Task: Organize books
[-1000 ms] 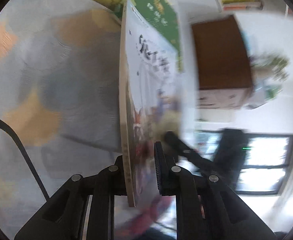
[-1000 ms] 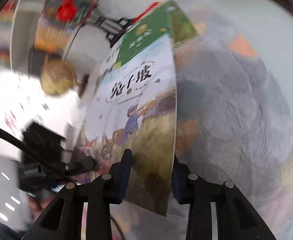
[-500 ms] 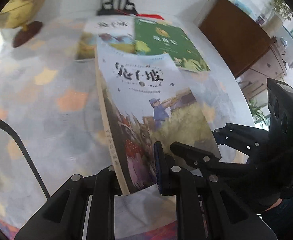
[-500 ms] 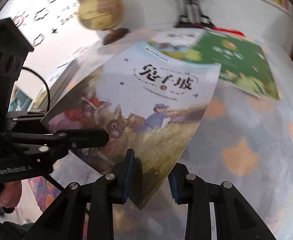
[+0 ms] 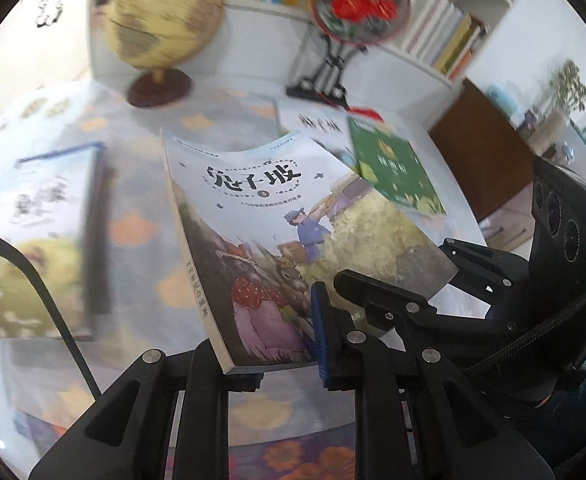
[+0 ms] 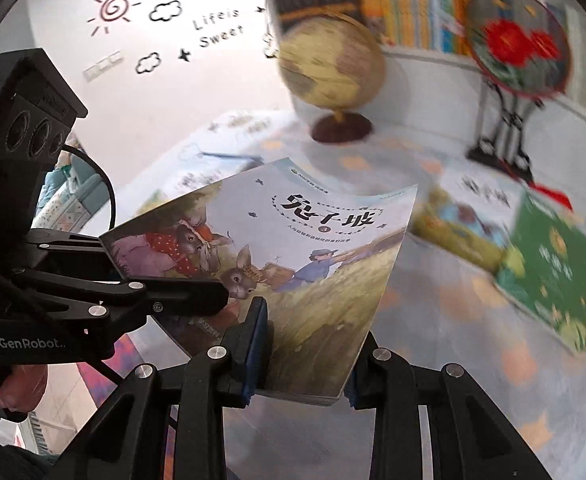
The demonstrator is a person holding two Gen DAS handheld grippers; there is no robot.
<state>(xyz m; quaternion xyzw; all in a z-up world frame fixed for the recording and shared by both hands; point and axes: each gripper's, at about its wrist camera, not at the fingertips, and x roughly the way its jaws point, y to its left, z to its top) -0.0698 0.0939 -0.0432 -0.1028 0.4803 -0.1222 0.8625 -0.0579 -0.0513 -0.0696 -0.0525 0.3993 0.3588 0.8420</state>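
We've swung the rabbit book (image 5: 277,216) from edge-on to cover-up, lifted over the table (image 5: 141,184), so it's ready to stack. L gripper (image 5: 277,344) clamps its spine corner, jaws just eased a touch; R gripper (image 6: 305,360) clamps the bottom edge. Count: 1 book held, 3 lying flat, i.e. blue-edged book (image 5: 45,240), green book (image 5: 397,168), white book (image 5: 317,124). 1 globe (image 5: 161,20), 1 round fan (image 5: 357,4).

"兔子坡" on held book (image 6: 293,248), "GenRobot" on left gripper (image 6: 197,296), "Life is Sweet" on wall (image 6: 219,28)

A yellow globe (image 5: 161,20) stands beside a round red-flowered fan (image 5: 359,4) on its stand, upon a leaf-patterned tablecloth (image 5: 141,184)
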